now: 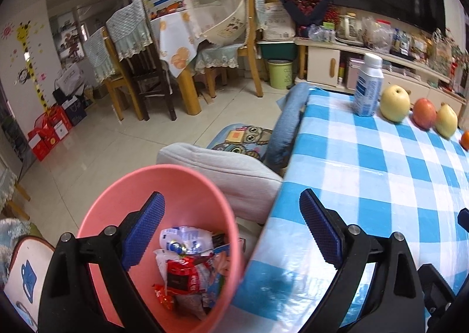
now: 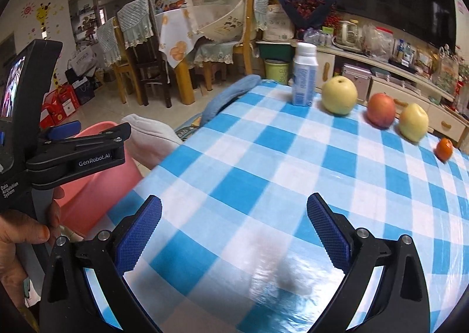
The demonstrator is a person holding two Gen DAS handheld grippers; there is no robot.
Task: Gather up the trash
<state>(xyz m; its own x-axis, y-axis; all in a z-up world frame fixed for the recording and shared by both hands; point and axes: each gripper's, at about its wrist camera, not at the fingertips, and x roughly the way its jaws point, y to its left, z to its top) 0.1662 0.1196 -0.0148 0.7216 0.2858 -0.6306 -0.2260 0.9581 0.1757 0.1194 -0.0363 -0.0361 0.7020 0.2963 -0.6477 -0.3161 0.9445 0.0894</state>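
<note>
A pink bin [image 1: 176, 186] stands on the floor at the table's left edge and holds several crumpled wrappers [image 1: 187, 262]. My left gripper [image 1: 231, 227] is open and empty, above the bin's rim and the table corner. My right gripper [image 2: 234, 230] is open and empty over the blue-and-white checked tablecloth [image 2: 293, 171]. The bin also shows in the right wrist view [image 2: 96, 183], behind the left gripper's body [image 2: 79, 154]. A white and blue bottle [image 2: 303, 81] stands at the table's far edge.
Two yellow pears [image 2: 340, 95], a red apple [image 2: 381, 110] and a small orange [image 2: 444, 149] line the far edge beside the bottle. A grey cushion [image 1: 222, 168] and blue cushion [image 1: 288, 119] lie left of the table. Wooden chairs [image 1: 137, 69] and a green bin [image 1: 280, 73] stand beyond.
</note>
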